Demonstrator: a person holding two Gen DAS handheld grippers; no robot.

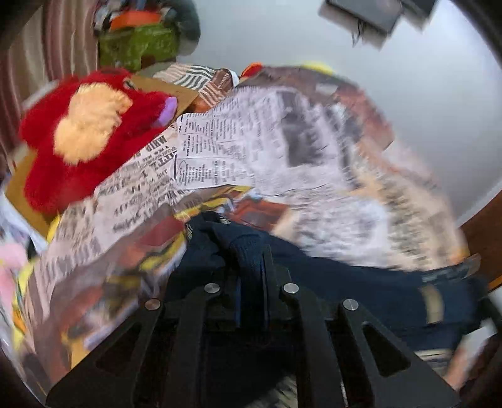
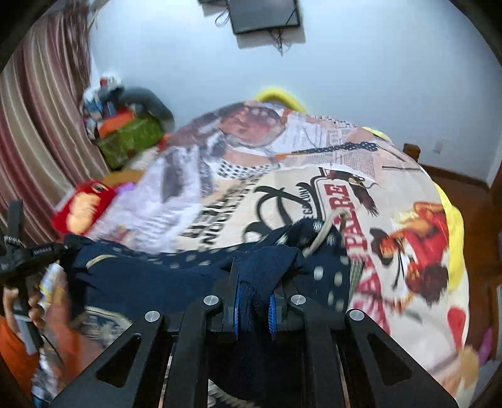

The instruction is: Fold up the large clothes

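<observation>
**Clearly, both grippers are clamped on the same navy garment**

Both sets of fingers are closed on cloth. The left gripper point(image 1: 251, 282) has its 2 fingers pressed together over a thick bunch of the navy garment point(image 1: 360, 292), which rises between them and spills past the tips and off to the right of them. The right gripper point(image 2: 252, 301) likewise pinches a fold of the navy garment point(image 2: 150, 273) between its blue-lined fingers point(image 2: 272, 310); the cloth bulges up between the tips and stretches away to the left of them, where pale dots and a curved pale line show on it. A cream cord loop point(image 2: 323, 232) lies on the garment just beyond the right fingertips.

Ahead of both pairs of fingers spreads the printed bedspread point(image 2: 313, 188), covered in newspaper-style text and cartoon figures; the garment rests on its near edge. Beyond the left fingers and to their left sits a red plush toy point(image 1: 78, 131), touching the bedspread. Farther off on that side are a green box point(image 2: 128, 138) and a striped curtain point(image 2: 34, 110). Straight ahead, high on the pale wall, hangs a dark screen point(image 2: 263, 12). In the right wrist view, far to the left of the fingers, a hand point(image 2: 22, 301) holds a black handle, much blurred.
</observation>
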